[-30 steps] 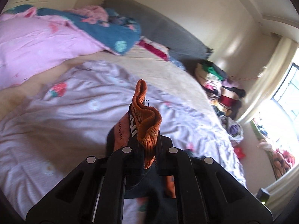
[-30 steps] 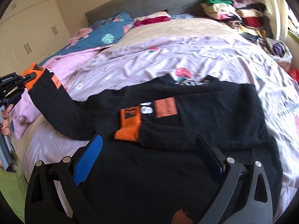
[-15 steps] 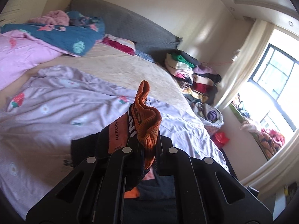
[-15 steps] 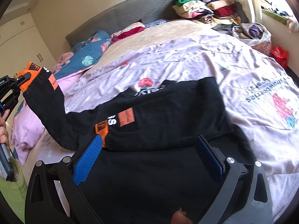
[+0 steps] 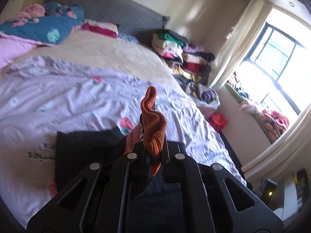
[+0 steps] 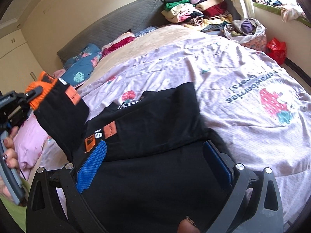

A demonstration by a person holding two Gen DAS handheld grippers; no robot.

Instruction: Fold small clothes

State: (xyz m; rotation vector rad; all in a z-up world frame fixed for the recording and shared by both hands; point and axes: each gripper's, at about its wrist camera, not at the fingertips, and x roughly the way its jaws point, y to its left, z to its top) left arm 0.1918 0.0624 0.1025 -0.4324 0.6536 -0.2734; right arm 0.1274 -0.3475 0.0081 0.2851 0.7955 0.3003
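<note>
Left wrist view is showing the left gripper [image 5: 154, 155] clenching the orange cuff [image 5: 153, 124] of a black sweatshirt [image 5: 83, 151], and the cuff is bunching up just above the closed jaws. Beyond the fingers, the body of the sweatshirt is lying on the lilac bedsheet [image 5: 58, 97]. Farther ahead and to the right, a pile of clothes [image 5: 182, 56] is sitting beside the grey headboard [image 5: 116, 13].

From the right wrist, the right gripper [image 6: 155, 161] is hanging released over the black sweatshirt [image 6: 155, 120], its blue pads [image 6: 91, 163] standing wide apart with nothing pressed between them. To its left, the left gripper [image 6: 29, 95] is lifting the sleeve [image 6: 62, 116] by the orange cuff [image 6: 41, 89], with a hand [image 6: 9, 151] holding its handle. Far ahead the pile of clothes [image 6: 196, 11] is resting against the wall.
</note>
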